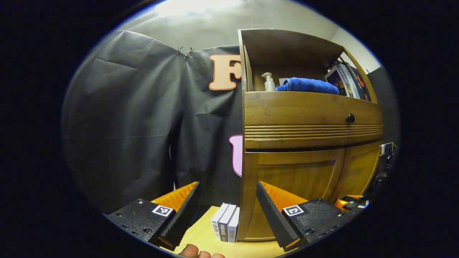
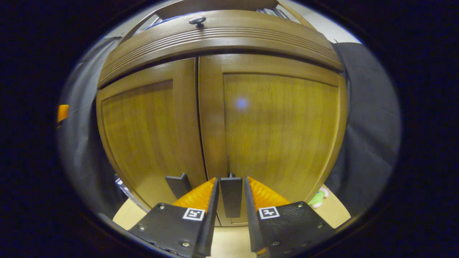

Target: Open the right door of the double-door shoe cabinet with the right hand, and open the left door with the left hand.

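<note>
The brown wooden double-door shoe cabinet point(image 2: 222, 118) stands on the pale wooden surface point(image 2: 229, 243), both doors shut, their inner edges meeting at a thin vertical seam. Each door carries a flat dark bar handle low down beside that seam: the right door's handle point(image 2: 231, 197) and the left door's handle point(image 2: 178, 185).

In the right gripper view the right tongs point(image 2: 231, 197) sit narrowed around the right door's handle, one finger either side of it; whether both fingers already press on it I cannot tell. In the left gripper view the left tongs point(image 1: 227, 204) are spread wide and hold nothing, facing the cabinet's left corner, well apart from the left handle.

The doors look like stiff, solid panels on side hinges, so they should swing in an arc rather than slide (a straight pull would fight the hinge). The bar is thin and smooth, likely slippery; a firm pinch at mid-bar seems the best hold.
</note>
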Demonstrator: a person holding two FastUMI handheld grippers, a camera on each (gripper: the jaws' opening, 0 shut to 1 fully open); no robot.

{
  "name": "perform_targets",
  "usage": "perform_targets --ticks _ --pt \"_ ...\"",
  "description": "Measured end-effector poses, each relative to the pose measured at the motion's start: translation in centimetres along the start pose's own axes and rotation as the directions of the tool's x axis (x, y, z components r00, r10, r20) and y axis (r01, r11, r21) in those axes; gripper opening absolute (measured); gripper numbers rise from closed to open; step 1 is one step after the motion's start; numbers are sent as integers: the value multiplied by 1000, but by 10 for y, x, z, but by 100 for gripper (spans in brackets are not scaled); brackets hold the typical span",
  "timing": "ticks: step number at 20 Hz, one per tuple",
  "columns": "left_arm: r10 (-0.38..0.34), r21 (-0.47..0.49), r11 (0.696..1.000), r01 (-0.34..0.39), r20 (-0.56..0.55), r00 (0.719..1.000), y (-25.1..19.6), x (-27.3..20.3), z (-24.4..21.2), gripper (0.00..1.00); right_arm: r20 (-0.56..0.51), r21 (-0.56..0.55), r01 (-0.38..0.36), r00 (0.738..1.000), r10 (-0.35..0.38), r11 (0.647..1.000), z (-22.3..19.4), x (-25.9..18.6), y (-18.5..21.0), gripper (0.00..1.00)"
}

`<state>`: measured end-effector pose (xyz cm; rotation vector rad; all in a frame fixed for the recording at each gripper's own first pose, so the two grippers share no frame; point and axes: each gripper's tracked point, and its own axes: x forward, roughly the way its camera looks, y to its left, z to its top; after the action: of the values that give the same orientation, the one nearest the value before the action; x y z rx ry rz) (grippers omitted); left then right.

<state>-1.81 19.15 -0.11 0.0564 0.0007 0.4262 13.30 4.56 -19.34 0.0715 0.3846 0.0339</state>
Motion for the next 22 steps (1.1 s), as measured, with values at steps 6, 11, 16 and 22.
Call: perform_targets --ticks 6,11,16,22 --pt "4 0 1000 -4 -8 1000 -1 8 -3 92 15 -23 49 999 -49 999 0 7 -2 27" --pt "1 -5 1000 -1 -10 1000 0 4 -3 95 16 -7 93 996 -93 996 -1 -3 -5 29" --pt "9 -9 1000 -9 -10 1000 5 -5 -1 95 21 6 132 991 -132 991 -6 -25 -13 29" --pt "-22 -42 999 21 -21 1000 -5 -15 -4 92 13 30 120 993 -121 992 -12 -51 -23 24"
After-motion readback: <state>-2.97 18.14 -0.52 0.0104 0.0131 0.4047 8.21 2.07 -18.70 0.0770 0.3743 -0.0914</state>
